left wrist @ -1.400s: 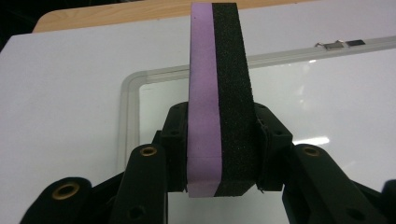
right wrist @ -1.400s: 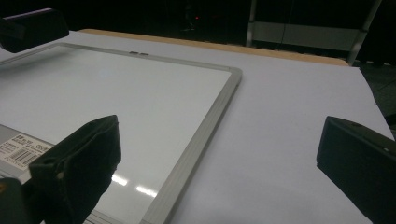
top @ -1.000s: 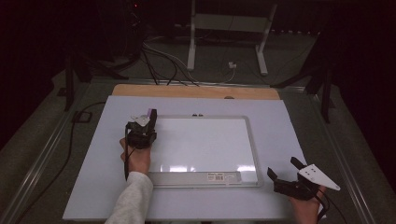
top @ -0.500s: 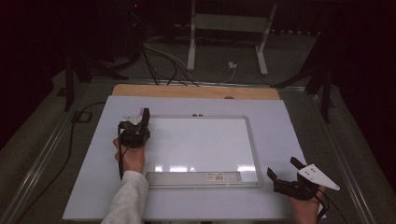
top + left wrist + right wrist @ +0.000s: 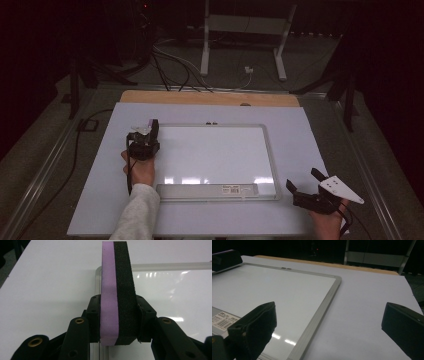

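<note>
The left gripper (image 5: 151, 131) is clamped on an eraser (image 5: 117, 293), a purple layer beside a black one, standing upright between the two pads and projecting past them. The eraser sits at the near left corner of the whiteboard (image 5: 215, 155), over its frame. The right gripper (image 5: 302, 182) stands off the whiteboard's right edge above the white table cover (image 5: 300, 130), jaws spread wide with nothing between them.

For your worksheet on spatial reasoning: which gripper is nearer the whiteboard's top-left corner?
Left. The left gripper sits at the whiteboard corner, clamping an eraser; the right gripper hovers off the bottom-right corner.
</note>
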The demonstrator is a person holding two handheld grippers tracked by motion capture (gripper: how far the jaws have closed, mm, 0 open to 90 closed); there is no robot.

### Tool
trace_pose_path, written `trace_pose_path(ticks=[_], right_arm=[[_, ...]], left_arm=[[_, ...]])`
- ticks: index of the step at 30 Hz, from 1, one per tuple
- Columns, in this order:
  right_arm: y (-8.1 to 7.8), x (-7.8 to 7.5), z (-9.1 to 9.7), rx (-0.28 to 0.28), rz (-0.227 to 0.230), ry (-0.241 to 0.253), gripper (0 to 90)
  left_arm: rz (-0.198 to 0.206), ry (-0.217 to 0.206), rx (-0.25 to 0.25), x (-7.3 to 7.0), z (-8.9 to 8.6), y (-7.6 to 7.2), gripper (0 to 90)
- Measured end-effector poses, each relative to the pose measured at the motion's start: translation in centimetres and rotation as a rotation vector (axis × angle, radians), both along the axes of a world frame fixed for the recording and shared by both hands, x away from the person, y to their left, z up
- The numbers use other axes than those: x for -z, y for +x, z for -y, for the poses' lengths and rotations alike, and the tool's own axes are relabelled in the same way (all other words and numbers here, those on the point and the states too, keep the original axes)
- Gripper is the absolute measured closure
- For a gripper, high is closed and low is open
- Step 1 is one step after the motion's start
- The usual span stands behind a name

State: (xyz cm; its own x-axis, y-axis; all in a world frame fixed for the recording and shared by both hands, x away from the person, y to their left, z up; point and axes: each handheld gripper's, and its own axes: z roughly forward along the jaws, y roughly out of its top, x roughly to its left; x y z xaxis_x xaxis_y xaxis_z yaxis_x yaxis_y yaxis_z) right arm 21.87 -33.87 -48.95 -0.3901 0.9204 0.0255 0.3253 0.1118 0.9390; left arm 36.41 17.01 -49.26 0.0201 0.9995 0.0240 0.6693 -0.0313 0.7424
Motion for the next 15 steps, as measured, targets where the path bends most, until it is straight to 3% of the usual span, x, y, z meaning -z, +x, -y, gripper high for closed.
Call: trace_pose_path(ticks=[15], right_arm=[[-0.03,-0.03,-0.03,0.0,0.001,0.0,0.0]], left_arm=[[-0.02,0.001,-0.005,0.8,0.33,0.42,64.1]])
